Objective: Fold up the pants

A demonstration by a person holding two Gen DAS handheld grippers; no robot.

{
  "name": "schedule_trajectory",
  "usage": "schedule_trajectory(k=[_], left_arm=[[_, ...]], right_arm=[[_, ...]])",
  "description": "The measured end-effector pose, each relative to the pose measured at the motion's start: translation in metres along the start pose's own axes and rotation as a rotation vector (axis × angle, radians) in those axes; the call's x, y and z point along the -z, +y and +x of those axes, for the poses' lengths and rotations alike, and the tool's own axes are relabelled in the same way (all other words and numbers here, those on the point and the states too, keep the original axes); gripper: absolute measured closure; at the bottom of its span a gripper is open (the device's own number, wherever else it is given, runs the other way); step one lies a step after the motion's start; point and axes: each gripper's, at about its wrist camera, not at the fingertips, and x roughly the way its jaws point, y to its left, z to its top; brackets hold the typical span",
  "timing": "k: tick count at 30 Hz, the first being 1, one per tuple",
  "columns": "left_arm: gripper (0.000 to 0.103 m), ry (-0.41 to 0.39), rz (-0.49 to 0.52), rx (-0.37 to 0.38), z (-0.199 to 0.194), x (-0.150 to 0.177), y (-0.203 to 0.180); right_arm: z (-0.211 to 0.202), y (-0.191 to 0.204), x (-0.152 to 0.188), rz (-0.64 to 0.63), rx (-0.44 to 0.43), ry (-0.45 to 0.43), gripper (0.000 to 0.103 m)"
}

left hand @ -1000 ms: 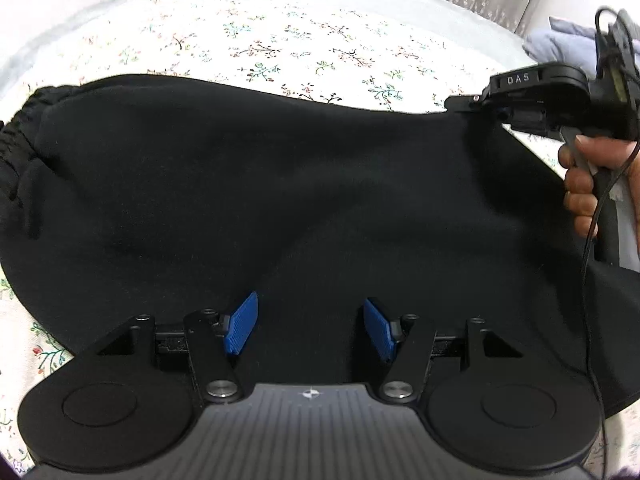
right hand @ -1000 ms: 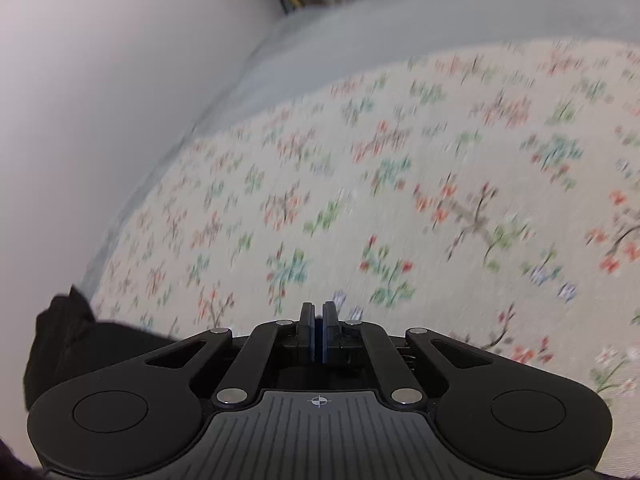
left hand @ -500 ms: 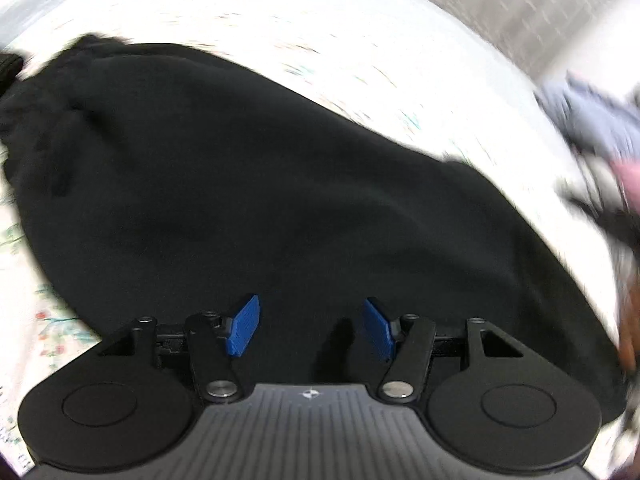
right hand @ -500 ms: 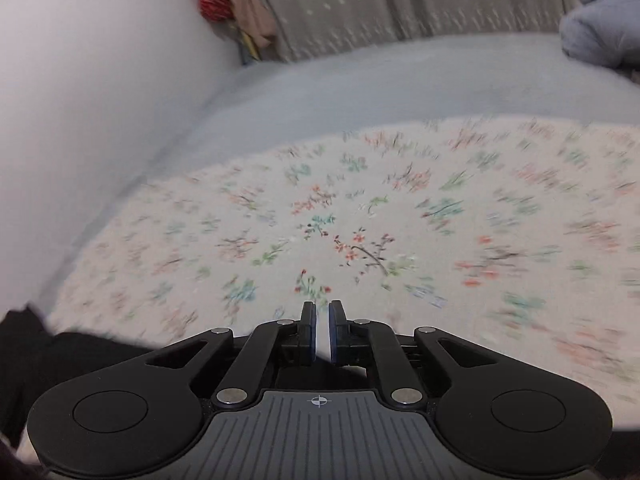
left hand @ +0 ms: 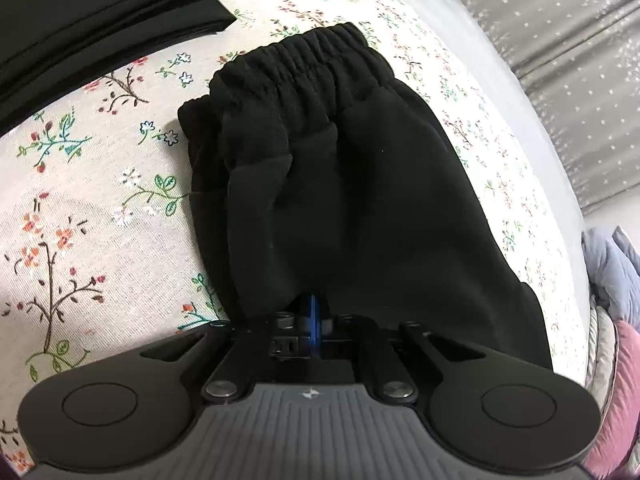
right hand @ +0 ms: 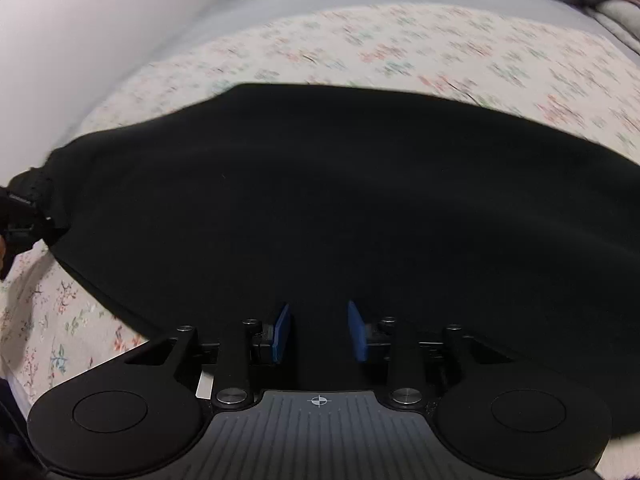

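The black pants (left hand: 360, 184) lie on a floral bedsheet (left hand: 72, 208), with the gathered elastic waistband (left hand: 296, 68) at the far end in the left wrist view. My left gripper (left hand: 313, 316) is shut on the near edge of the pants, the blue pads pressed together with cloth bunched over them. In the right wrist view the pants (right hand: 340, 200) spread wide across the bed. My right gripper (right hand: 319, 332) is open, its blue pads (right hand: 282, 334) apart just above the black cloth. The left gripper shows at the far left edge (right hand: 20, 216), at the pants' end.
A stack of folded black garments (left hand: 92, 12) lies at the upper left in the left wrist view. Grey and pink bedding (left hand: 612, 300) is piled at the right. A curtain (left hand: 560, 40) hangs behind the bed. A white wall (right hand: 80, 40) borders the bed's left side.
My left gripper has closed on the pants' edge; it was open above the cloth. My right gripper has opened and now sits over the pants instead of bare bedsheet.
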Motion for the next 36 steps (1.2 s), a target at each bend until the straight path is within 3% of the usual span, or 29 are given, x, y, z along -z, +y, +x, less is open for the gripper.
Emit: schedule_trajectory(k=[3, 6, 8, 10, 12, 17, 19, 21, 25, 27, 29, 32, 35, 36], left_arm=[[0.103, -0.022, 0.069, -0.01, -0.004, 0.005, -0.009], [0.083, -0.031, 0.085, 0.058, -0.01, 0.005, -0.023], [0.081, -0.058, 0.153, 0.082, -0.019, 0.011, -0.041], [0.074, -0.091, 0.212, 0.086, -0.028, 0.02, -0.058], [0.07, -0.091, 0.25, 0.105, -0.031, 0.027, -0.073], [0.068, -0.049, 0.31, 0.162, -0.035, 0.039, -0.095], [0.061, -0.082, 0.362, 0.148, -0.033, 0.043, -0.103], [0.06, -0.117, 0.409, 0.09, -0.024, 0.05, -0.115], [0.06, -0.014, 0.431, 0.107, 0.014, 0.069, -0.131], [0.06, -0.018, 0.483, 0.103, 0.023, 0.086, -0.141], [0.06, -0.047, 0.547, 0.108, 0.022, 0.099, -0.151], [0.06, -0.041, 0.616, 0.134, 0.024, 0.118, -0.16], [0.06, -0.02, 0.652, 0.152, 0.032, 0.13, -0.172], [0.06, -0.019, 0.662, 0.154, 0.034, 0.133, -0.176]], right_arm=[[-0.011, 0.002, 0.017, -0.029, 0.03, -0.004, 0.077], [-0.037, -0.002, 0.024, -0.005, 0.046, -0.064, 0.069], [-0.062, -0.006, 0.031, 0.049, 0.027, -0.112, 0.069], [-0.088, -0.011, 0.039, 0.117, 0.025, -0.144, 0.052], [-0.111, -0.015, 0.052, 0.144, 0.046, -0.173, 0.044], [-0.181, -0.035, 0.087, 0.268, -0.03, -0.281, 0.038], [-0.213, -0.045, 0.095, 0.293, -0.036, -0.368, 0.02], [-0.225, -0.059, 0.095, 0.348, -0.042, -0.443, 0.017], [-0.185, -0.127, 0.091, 0.536, -0.046, -0.492, 0.017], [-0.155, -0.172, 0.104, 0.691, -0.042, -0.482, 0.017], [-0.131, -0.206, 0.113, 0.849, -0.05, -0.417, 0.017], [-0.132, -0.228, 0.122, 0.918, -0.073, -0.454, 0.017], [-0.125, -0.243, 0.128, 0.998, 0.023, -0.437, 0.017], [-0.123, -0.248, 0.132, 1.043, 0.01, -0.448, 0.017]])
